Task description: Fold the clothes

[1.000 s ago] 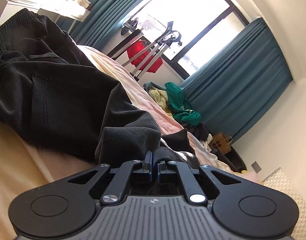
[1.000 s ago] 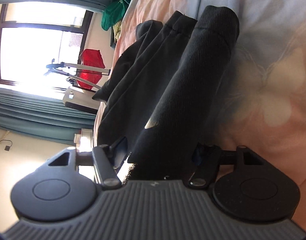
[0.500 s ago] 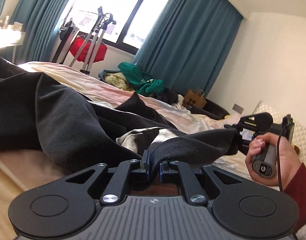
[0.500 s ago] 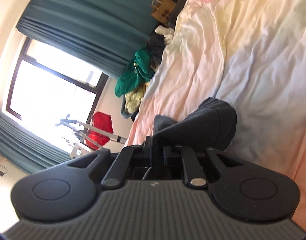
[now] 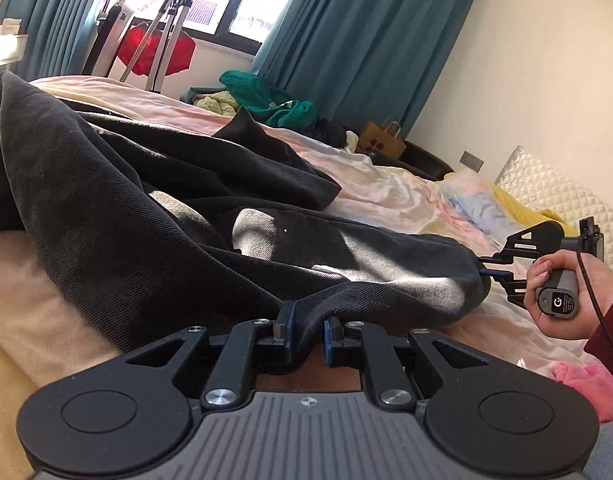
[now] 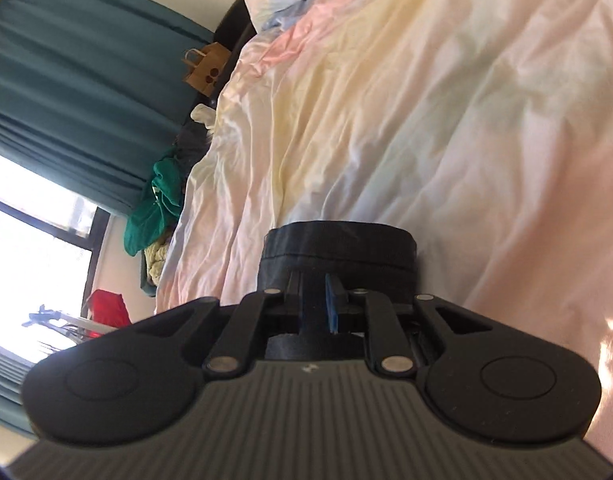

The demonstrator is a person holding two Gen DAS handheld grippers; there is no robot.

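**Both ends pinched, and plenty that could slip**

I have the dark trousers [image 5: 154, 208] by two spots. My left gripper [image 5: 306, 330] has its fingers [image 5: 285, 322] around a bunched fold of the dark cloth; the jaws are easing apart a little, yet the fabric sits between the pads and looks pressed. My right gripper [image 6: 312, 308] is the same story: jaws creeping wider, with a hemmed cuff of the trousers wedged between the fingers [image 6: 332, 308] and draped over their tips. In the left view I can see that right gripper [image 5: 502, 268] out at the far end of one leg, with my right hand [image 5: 562, 296] on its handle.

The rest of the trousers lies heaped on the bed [image 5: 386, 188], the leg stretched between my two grips just above the pastel sheet [image 6: 426, 100].

What worries me, as a judgement only:

- With both jaws loosening, either hold could give way under tension, and the leg would flop back in a crumpled line.
- My left grip is on a thick wad, not a clean edge, so layers could slide unevenly and the fold would come out skewed.
- The second leg lies twisted under the first; dragging one across may pull the other with it.
- The wrinkled sheet could ruck up and catch the cloth.
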